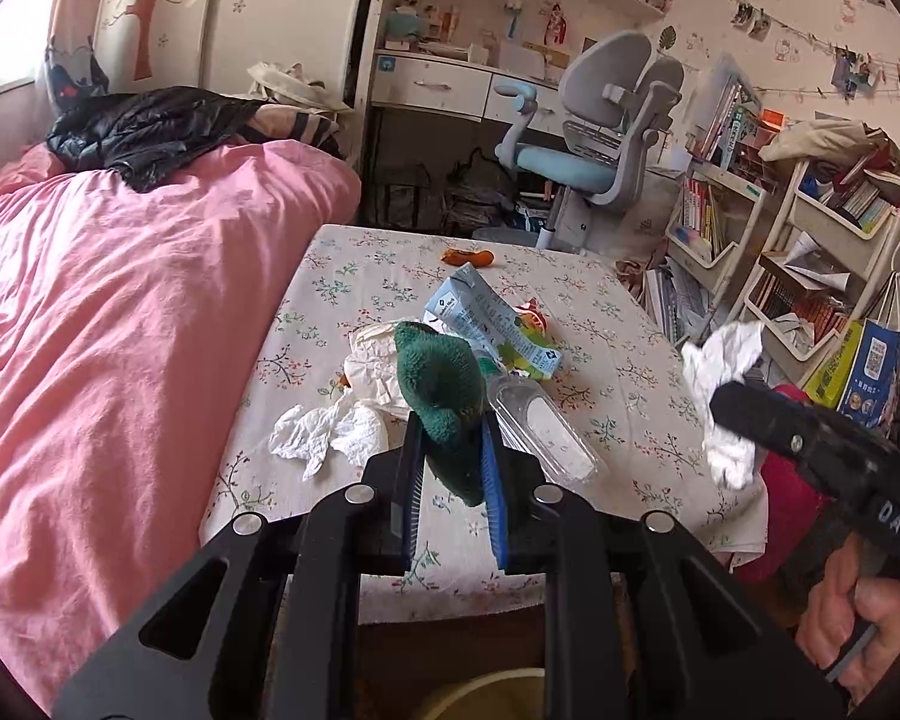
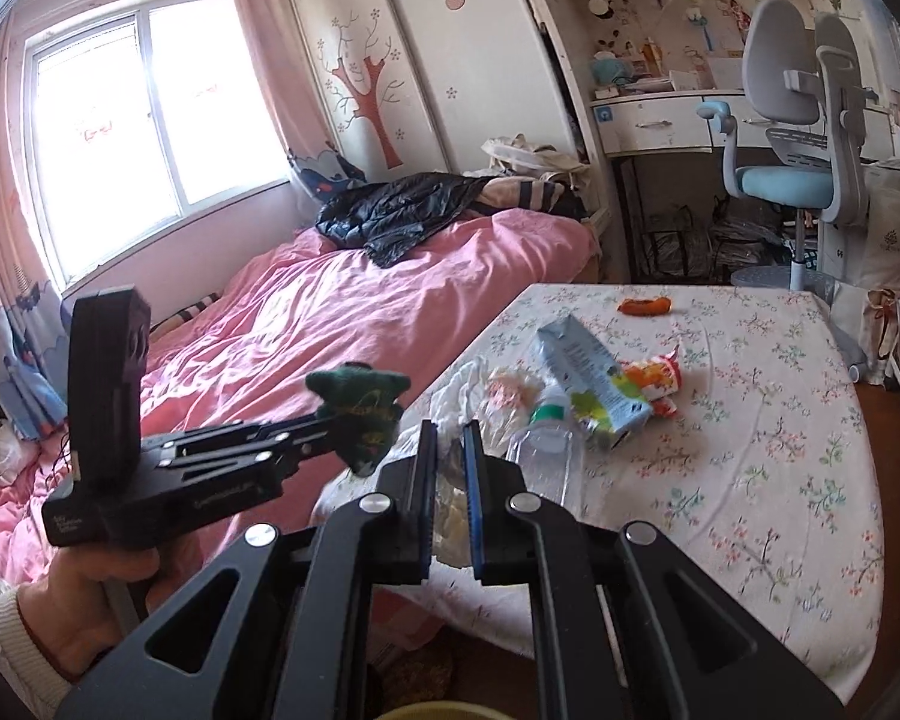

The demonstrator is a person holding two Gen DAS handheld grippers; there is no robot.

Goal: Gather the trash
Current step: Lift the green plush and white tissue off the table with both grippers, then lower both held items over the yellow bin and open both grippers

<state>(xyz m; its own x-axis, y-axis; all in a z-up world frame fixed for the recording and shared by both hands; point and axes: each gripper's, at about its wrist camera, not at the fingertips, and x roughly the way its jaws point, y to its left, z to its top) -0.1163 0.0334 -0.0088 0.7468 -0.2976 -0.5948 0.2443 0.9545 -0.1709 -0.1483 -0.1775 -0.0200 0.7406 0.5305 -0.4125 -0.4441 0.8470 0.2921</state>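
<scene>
Trash [image 1: 486, 330] lies piled on the table [image 1: 630, 378], ahead of both fingertip pairs. Left gripper [image 1: 453, 456] pinches a green plush [image 1: 444, 384]; right gripper [image 1: 727, 414] pinches a tissue [image 1: 723, 360], both lifted clear, probably for dropping into the bin [image 2: 444, 711] below.

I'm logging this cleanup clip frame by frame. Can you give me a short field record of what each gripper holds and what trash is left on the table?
left gripper: shut on green plush toy
right gripper: shut on crumpled white tissue
table: floral cloth, beside pink bed
trash on table: blue carton, clear plastic bottle, red-orange wrapper, crumpled paper, small orange piece at far edge
bin: not clearly visible
</scene>
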